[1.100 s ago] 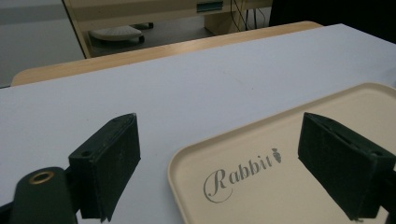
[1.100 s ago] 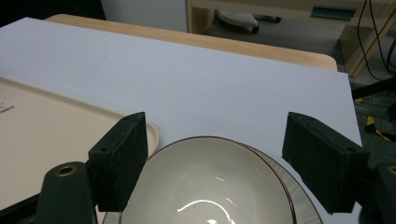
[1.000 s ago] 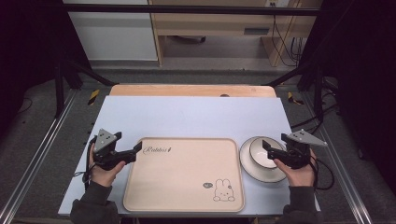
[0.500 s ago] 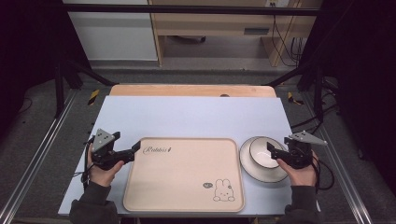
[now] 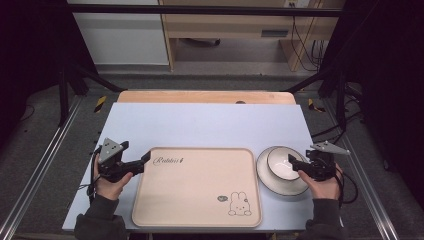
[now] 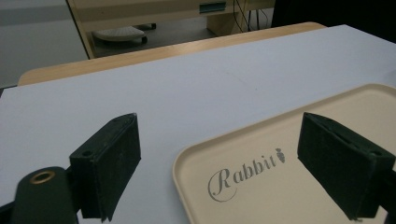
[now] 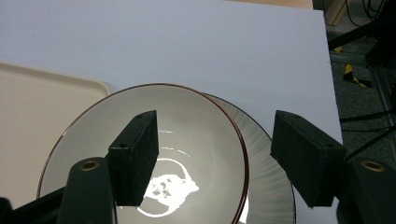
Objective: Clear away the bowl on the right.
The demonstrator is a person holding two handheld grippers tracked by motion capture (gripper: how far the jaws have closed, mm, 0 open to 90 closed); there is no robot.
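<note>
At a white-topped table, a person's right gripper hangs with its jaws spread wide across the near rim of a small white bowl — one jaw over the bowl's hollow, the other outside its brown-edged rim, above the plate on which the bowl sits. Nothing is pinched yet. The bowl stands upright, mouth up; being round, it has no long axis to speak of.

The left gripper, jaws equally parted, straddles the far left corner of the beige tray, one jaw out over bare table, the other above the tray's floor beside the word "Rabbit". The tray lies flat, its longer side running across the table, the printed rabbit at its near right corner.

By the look of it the work has barely begun — bowl and plate sit just beside the tray's right edge, the tray holds nothing, and both grasps remain to be made.
</note>
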